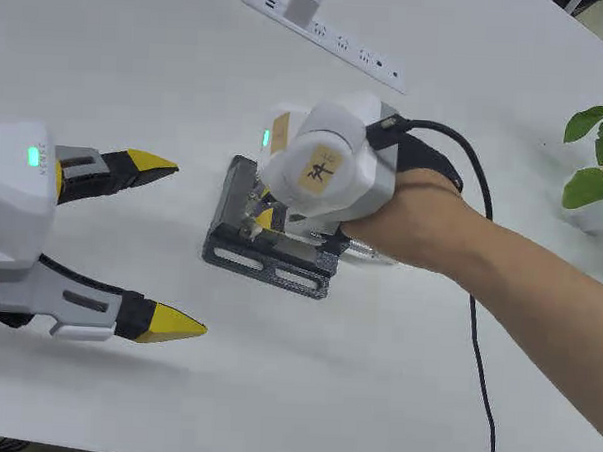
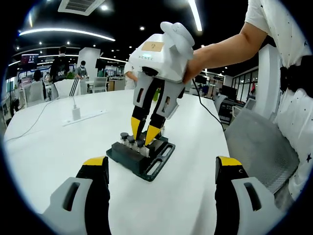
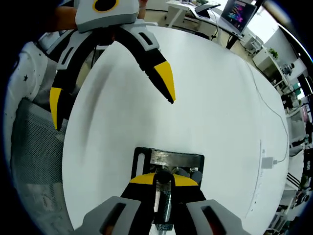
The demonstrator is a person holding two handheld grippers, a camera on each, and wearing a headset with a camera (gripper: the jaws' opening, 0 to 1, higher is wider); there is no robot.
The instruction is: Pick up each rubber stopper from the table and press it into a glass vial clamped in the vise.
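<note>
A dark metal vise (image 1: 270, 263) stands mid-table with several small glass vials (image 2: 131, 143) clamped in a row, dark stoppers on top. My right gripper (image 1: 262, 219) points straight down onto the vise. In its own view the right gripper (image 3: 163, 179) has its yellow tips nearly together around a dark rubber stopper (image 3: 163, 175) over a vial. In the left gripper view the right gripper (image 2: 145, 132) touches the vial row. My left gripper (image 1: 166, 245) hovers open to the left of the vise with nothing between its fingers; the left gripper (image 2: 161, 162) faces the vise (image 2: 139, 164).
A white power strip (image 1: 325, 32) with a plugged-in adapter lies at the table's far edge. A black cable (image 1: 482, 209) trails from the right gripper toward the near edge. A green plant (image 1: 597, 149) stands at the right. A grey mesh chair (image 2: 259, 147) sits beside the table.
</note>
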